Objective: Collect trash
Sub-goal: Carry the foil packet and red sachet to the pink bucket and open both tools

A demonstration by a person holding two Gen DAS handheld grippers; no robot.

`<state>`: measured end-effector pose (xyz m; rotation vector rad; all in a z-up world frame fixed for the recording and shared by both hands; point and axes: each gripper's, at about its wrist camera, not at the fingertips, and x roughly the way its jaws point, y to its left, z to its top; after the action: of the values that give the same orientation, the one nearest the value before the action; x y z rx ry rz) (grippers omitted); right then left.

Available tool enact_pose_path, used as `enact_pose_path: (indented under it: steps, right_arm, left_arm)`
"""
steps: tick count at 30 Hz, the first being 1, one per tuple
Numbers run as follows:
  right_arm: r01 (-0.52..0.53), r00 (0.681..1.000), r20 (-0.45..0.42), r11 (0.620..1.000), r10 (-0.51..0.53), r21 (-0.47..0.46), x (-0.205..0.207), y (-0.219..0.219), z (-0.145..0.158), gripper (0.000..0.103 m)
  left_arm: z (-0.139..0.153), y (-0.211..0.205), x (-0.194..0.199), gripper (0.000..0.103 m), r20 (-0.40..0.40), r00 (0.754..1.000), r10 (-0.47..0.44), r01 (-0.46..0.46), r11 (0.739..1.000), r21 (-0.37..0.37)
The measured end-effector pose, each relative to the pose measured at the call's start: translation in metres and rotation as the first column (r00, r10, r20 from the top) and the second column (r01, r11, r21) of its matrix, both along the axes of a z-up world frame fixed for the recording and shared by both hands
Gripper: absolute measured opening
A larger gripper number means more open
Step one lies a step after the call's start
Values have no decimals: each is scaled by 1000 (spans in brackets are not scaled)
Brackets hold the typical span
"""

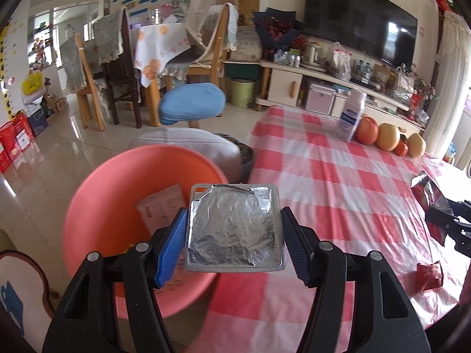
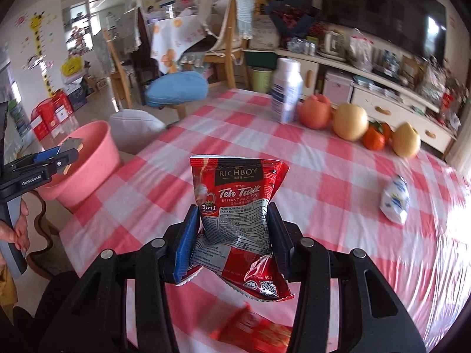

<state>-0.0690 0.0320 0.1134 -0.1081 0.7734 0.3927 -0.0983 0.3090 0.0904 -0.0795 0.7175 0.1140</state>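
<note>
My left gripper (image 1: 234, 235) is shut on a square silver foil blister pack (image 1: 234, 229) and holds it over the right rim of a pink plastic basin (image 1: 97, 194), which holds a paper slip (image 1: 163, 209). My right gripper (image 2: 232, 235) is shut on a red Teh Tarik sachet (image 2: 235, 206) and holds it above the red-and-white checked table (image 2: 338, 176). The basin (image 2: 88, 158) and the left gripper (image 2: 63, 156) with the foil show at the left of the right wrist view. A small red wrapper (image 1: 429, 273) and a white-and-blue wrapper (image 2: 396, 200) lie on the table.
A white-and-blue carton (image 2: 287, 91), an apple (image 2: 316, 111), pears (image 2: 350, 120) and tangerines (image 2: 374, 138) stand at the table's far side. Another red wrapper (image 2: 256, 332) lies blurred under the right gripper. Stools (image 1: 191, 106), chairs and a TV cabinet stand beyond.
</note>
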Motion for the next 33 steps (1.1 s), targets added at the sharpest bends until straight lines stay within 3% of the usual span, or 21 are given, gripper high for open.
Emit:
enact_pose_path:
  steps: [12, 33]
  right_arm:
    - [-160, 987, 22, 987, 161, -25, 10, 92, 14, 48]
    - [-391, 920, 17, 920, 391, -3, 33, 256, 14, 48]
  left_arm:
    - [-4, 54, -5, 64, -1, 996, 85, -84, 996, 24]
    - [-30, 118, 5, 64, -41, 986, 162, -161, 987, 27]
